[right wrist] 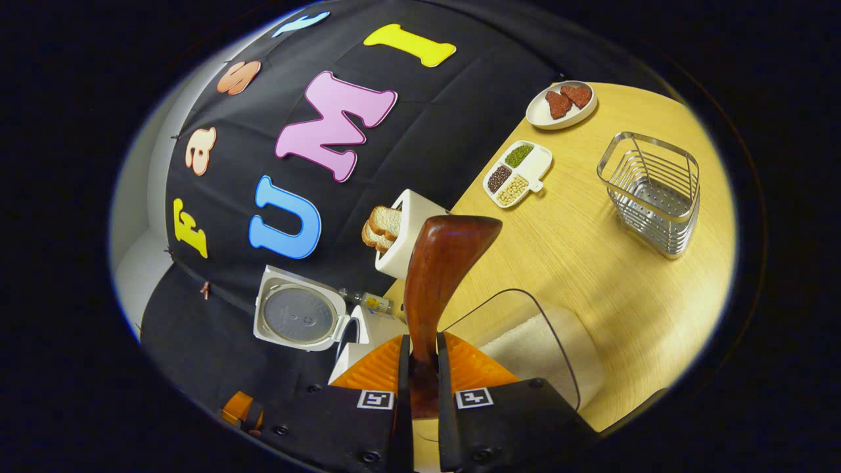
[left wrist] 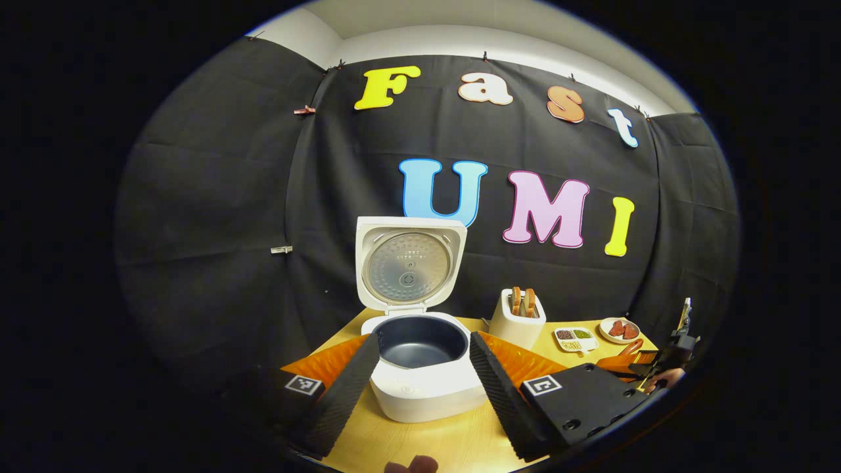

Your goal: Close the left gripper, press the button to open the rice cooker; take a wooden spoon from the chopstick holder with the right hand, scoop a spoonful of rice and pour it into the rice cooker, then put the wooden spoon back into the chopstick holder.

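Right gripper is clamped on the spoon handle, bowl poised above the rice tub (ready to scoop); left gripper, jaws apart, frames the open cooker.

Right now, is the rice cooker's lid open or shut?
Open: the rice cooker lid stands upright, and the dark inner pot looks empty.

Both fisheye views are bright and sharp at centre, bending strongly toward the rims. Overhead light throws glare on the table and soft shadows under the basket.
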